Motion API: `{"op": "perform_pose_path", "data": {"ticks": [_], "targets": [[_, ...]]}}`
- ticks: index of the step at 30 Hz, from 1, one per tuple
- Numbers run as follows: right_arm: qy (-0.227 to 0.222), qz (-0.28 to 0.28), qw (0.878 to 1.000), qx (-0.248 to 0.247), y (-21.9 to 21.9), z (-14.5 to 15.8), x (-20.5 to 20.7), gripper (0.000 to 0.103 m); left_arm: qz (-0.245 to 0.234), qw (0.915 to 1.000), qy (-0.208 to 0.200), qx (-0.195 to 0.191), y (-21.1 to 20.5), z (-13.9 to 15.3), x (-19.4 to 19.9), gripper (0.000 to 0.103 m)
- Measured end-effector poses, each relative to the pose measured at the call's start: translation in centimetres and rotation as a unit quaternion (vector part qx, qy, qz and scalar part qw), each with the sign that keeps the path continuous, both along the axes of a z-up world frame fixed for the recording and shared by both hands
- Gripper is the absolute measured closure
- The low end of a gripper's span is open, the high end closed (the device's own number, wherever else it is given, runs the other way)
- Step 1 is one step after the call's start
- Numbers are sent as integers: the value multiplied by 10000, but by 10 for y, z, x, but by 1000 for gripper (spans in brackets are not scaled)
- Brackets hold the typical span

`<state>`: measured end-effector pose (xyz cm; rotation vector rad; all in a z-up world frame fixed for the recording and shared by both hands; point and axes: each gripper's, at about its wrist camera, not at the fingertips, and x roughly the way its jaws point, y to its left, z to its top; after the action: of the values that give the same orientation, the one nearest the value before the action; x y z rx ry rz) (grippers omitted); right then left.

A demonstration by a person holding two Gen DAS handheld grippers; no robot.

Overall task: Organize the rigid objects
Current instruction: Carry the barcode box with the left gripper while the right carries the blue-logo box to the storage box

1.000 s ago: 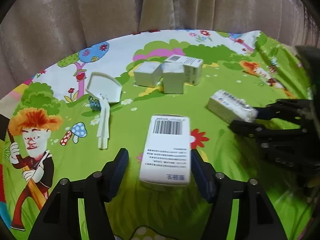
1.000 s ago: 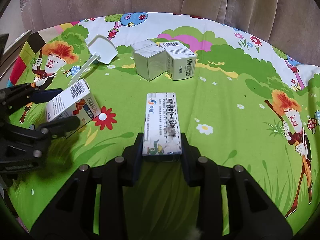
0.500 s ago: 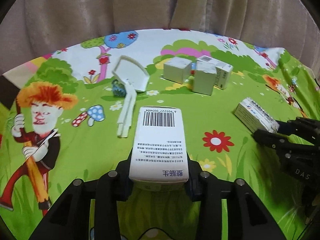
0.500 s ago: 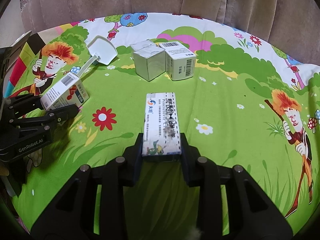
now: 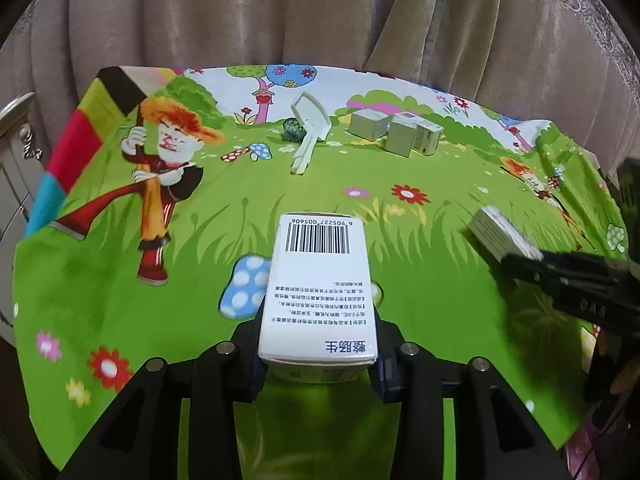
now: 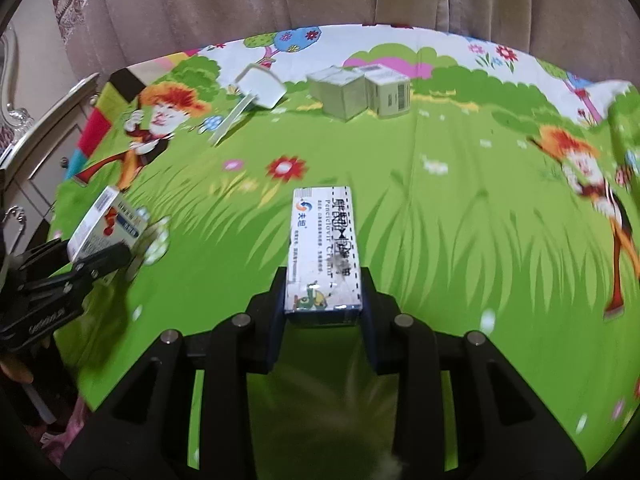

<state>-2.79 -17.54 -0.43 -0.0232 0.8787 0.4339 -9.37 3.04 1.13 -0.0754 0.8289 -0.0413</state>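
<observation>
Left gripper [image 5: 318, 364] clamped on white barcode box [image 5: 320, 280], low in frame centre. Right gripper [image 6: 323, 312] clamped on narrow blue-printed box [image 6: 323, 248], centre frame. Three small boxes [image 6: 360, 90] resting at upper centre.

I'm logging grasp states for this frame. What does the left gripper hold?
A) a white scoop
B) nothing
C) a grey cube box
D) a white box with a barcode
D: the left gripper is shut on the white barcode box, its fingers pressing both sides.

Cartoon tablecloth [image 5: 120, 280], beige curtain [image 5: 320, 12].
</observation>
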Motion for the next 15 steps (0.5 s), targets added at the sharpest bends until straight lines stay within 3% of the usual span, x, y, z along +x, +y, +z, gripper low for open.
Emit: {"op": "perform_pose_path", "data": {"ticks": [7, 15], "targets": [[-68, 225, 9997, -111, -8, 15, -49, 66, -373, 9993, 17, 39, -27, 3, -20, 62], [-287, -74, 9994, -191, -50, 38, -98, 66, -926, 9951, 66, 344, -81, 14, -30, 62]]}}
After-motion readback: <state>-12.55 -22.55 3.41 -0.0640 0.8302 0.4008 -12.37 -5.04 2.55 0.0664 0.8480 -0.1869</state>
